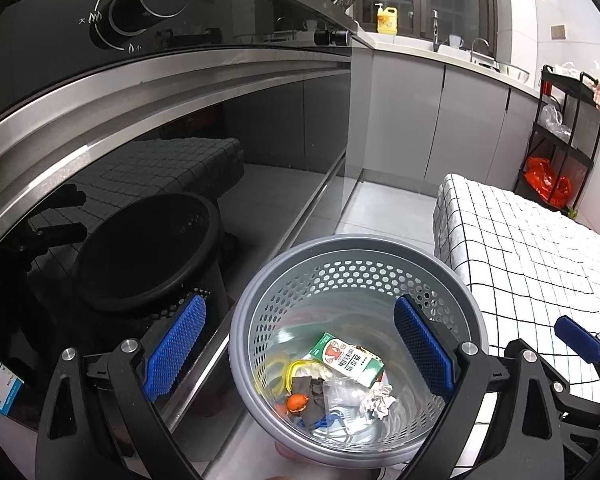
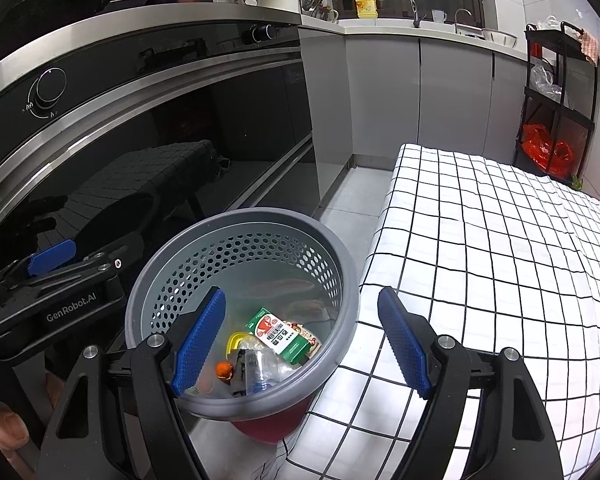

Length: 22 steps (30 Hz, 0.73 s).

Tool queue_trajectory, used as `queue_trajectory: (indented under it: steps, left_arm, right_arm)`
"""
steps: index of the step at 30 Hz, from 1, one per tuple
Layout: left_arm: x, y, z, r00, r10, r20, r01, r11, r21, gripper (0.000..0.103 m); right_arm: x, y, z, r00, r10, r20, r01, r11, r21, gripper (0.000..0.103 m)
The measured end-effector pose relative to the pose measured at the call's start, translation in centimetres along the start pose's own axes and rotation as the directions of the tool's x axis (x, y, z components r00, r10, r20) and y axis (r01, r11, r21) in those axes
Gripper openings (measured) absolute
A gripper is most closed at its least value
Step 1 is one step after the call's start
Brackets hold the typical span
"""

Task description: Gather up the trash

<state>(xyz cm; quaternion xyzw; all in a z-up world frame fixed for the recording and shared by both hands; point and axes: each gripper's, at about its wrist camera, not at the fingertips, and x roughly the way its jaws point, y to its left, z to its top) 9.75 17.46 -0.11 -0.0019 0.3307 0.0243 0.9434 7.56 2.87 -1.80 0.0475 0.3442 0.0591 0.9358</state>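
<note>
Item: grey perforated plastic waste basket (image 2: 242, 280), round, solid rim, standing on the tiled floor between the dark glass-fronted stove cabinet (image 2: 148, 128) and the table under a white black-checked cloth (image 2: 500, 260). It sits directly ahead of and below both claws, presumably so that trash drops straight in off the table edge.

Contents: green-and-white drink carton (image 2: 284, 334), lying flat, printed with a barcode and a red figure; its small text is not legible. Beside it a yellow ring-shaped piece (image 1: 278, 368), an orange scrap (image 2: 224, 370), a crumpled white paper ball (image 1: 380, 398), clear plastic wrapping (image 2: 262, 364) and a dark rag-like piece (image 1: 310, 392). The collecting looks far along; no trash shows on the cloth ahead.

Right claw (image 2: 304, 338): blue ribbed pads set wide, nothing between them, poised over the basket's near rim.

Left claw (image 1: 300, 348): pads likewise wide, empty, straddling the basket's mouth.

Writing: "GenRobot.AI" on the black body of the left claw, seen from the right-wrist view. Flame symbols with Chinese characters for large and small beside the black stove knob (image 1: 140, 4). A yellow detergent bottle (image 2: 366, 4) on the far counter; label unreadable.
</note>
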Motion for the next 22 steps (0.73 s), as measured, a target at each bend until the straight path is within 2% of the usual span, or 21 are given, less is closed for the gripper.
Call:
queue_trajectory:
  steps: [22]
  left_arm:
    - [-0.16,0.10,0.04,1.000,0.012,0.003,-0.012,1.000,-0.003,0.094]
  right_arm:
    - [-0.21,-0.05,0.12,1.000,0.002,0.006,-0.002,1.000,0.000,0.075]
